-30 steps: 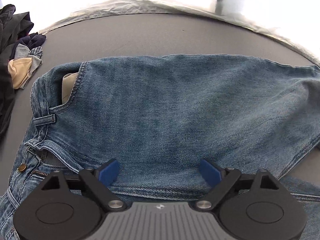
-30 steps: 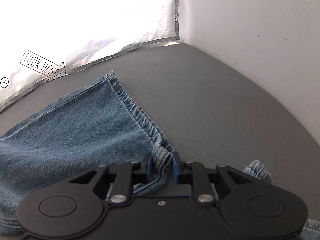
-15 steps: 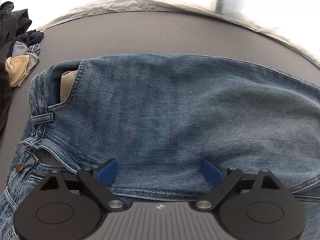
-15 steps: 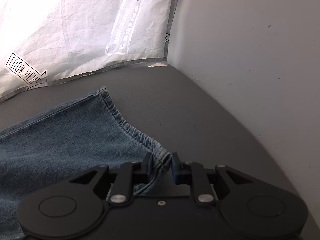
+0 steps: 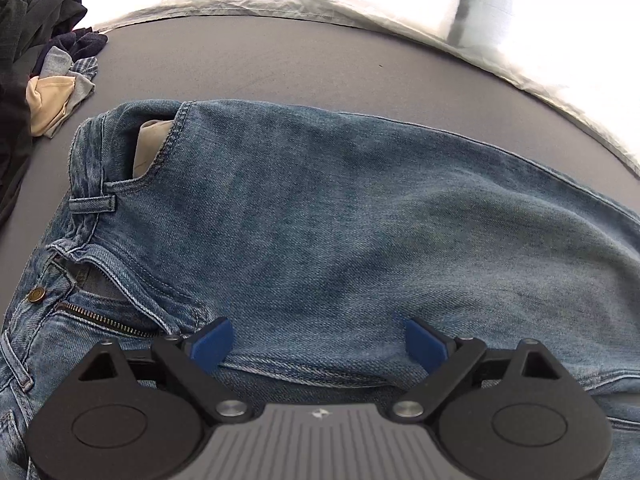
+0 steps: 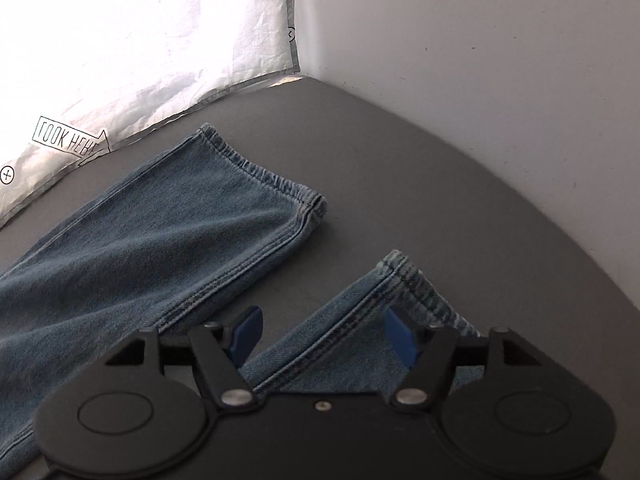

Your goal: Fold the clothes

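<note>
The left gripper (image 5: 318, 340) has a black frame with 2 round discs at 4 and 8 o'clock, 2 silver screws, blue pads (image 5: 210, 344) and a ribbed grey centre plate bearing a small white mark at 6 o'clock. The right gripper (image 6: 322, 334) has the same black discs, linkage arms, 2 silver screws and blue pads (image 6: 248, 330), with a plain black centre and 1 small screw.

Jeans (image 5: 340, 220): spread flat on the table (image 5: 280, 60), waistband to the left in the left wrist view, legs running right. Pile of clothes (image 5: 44, 60): on the table's far left corner, apart from the waistband. Two leg ends: far leg (image 6: 180, 232) and near leg (image 6: 360, 320), apart, table between. Sheet (image 6: 120, 40): behind the table's far edge. Wall (image 6: 480, 60): along its right.
</note>
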Demonstrator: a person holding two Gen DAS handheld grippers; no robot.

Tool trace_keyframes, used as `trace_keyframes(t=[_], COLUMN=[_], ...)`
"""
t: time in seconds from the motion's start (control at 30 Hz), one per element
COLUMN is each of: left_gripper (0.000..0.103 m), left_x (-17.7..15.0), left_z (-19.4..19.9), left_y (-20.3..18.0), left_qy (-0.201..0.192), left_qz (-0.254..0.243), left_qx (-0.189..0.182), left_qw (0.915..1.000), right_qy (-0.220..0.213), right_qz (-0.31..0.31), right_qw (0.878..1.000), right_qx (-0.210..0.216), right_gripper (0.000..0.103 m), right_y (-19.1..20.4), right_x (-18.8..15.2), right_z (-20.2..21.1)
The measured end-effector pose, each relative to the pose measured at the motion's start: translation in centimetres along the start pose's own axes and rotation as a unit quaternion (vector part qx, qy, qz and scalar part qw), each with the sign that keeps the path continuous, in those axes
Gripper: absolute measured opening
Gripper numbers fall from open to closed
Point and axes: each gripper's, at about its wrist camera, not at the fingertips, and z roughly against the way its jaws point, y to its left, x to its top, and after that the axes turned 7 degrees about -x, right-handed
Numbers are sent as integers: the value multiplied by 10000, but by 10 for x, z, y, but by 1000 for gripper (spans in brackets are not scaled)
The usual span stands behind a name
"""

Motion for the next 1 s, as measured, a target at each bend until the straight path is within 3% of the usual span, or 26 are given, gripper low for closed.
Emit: trace_keyframes(t=[0.03, 0.1, 0.13, 0.23, 0.33, 0.37, 0.53, 0.73, 1.0], left_gripper=[91, 91, 91, 91, 91, 91, 91, 91, 91], left_x=[-2, -7, -10, -35, -68, -77, -108, -125, -123], left_z=[8, 24, 29, 47, 59, 63, 76, 90, 102], left_y=[3, 12, 17, 44, 67, 72, 95, 123, 188], left_qy=[-15, 96, 171, 542, 826, 844, 878, 816, 638], left_qz=[207, 760, 1056, 2269, 2992, 3087, 3211, 3184, 3381], left_qx=[-127, -356, -434, -773, -769, -717, -762, -863, -859], left_qw=[9997, 9964, 9933, 9693, 9475, 9447, 9399, 9405, 9350], right_qy=[399, 1234, 1464, 2060, 2178, 2283, 2655, 2825, 2870], right_qz=[-734, -2295, -2648, -3545, -3575, -3628, -3744, -3624, -3622], right_qw=[9959, 9586, 9446, 8984, 8948, 8898, 8717, 8693, 8667], right_qx=[334, 1145, 1273, 1575, 1552, 1565, 1715, 1821, 1880], right_gripper=[69, 69, 69, 69, 73, 76, 77, 77, 77], right_y=[-19, -61, -71, -101, -113, -116, -122, -113, -93], right_x=[-6, -25, -35, -63, -80, -86, -119, -150, -182], right_z=[0, -5, -5, -3, 13, 15, 32, 55, 83])
